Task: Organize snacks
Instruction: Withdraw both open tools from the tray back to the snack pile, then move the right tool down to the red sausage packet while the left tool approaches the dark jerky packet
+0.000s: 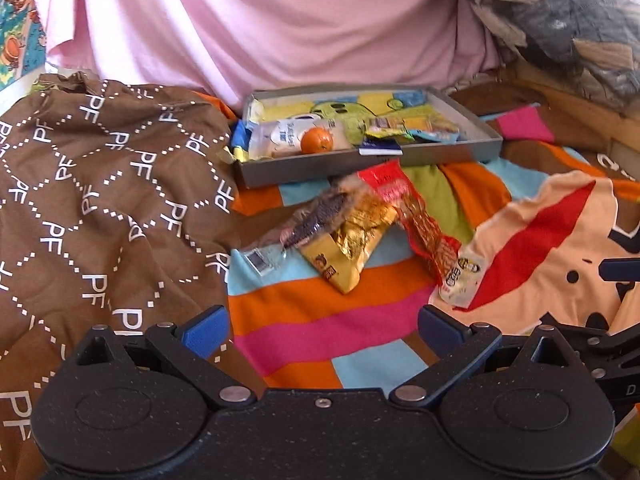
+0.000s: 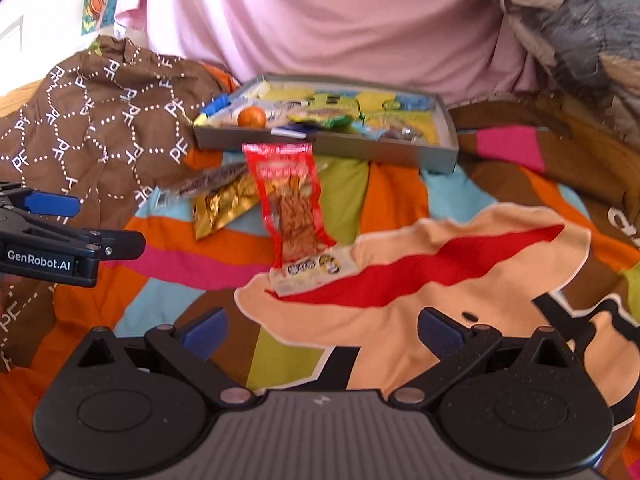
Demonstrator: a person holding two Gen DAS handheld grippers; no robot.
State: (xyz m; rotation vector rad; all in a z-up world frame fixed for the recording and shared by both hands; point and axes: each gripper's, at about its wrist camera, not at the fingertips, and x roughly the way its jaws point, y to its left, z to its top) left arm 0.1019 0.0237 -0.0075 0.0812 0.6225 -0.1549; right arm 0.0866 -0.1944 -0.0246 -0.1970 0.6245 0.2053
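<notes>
1. Lying ahead of the left gripper (image 1: 322, 330) and a little to its right is a cluster of three loose packets on the striped bedspread (image 1: 332, 312): a dark clear-wrapped bar (image 1: 316, 216), a gold pouch (image 1: 352, 240) and a red packet (image 1: 420, 224). The gripper's jaws are spread wide with nothing between them.

2. Beyond the cluster, farther ahead of both grippers, the grey tray (image 1: 368, 162) already holds an orange (image 1: 317, 140) and several wrappers; I take it as the place the loose snacks should go.

3. The red packet (image 2: 290, 204) sits straight ahead of the right gripper (image 2: 322, 330), slightly left of its centre line. Its long axis runs nearly along the gripper's forward line, top end toward the tray (image 2: 332, 150), bottom end resting on the edge of a peach-and-red patch (image 2: 420, 280).

4. The right gripper is also wide apart and empty. By my reading it is the better placed of the two for the red packet; its jaws would close across the packet's narrow width without much turning. The gold pouch (image 2: 224, 204) and the bar lie to its left, nearer the left gripper (image 2: 64, 205).
</notes>
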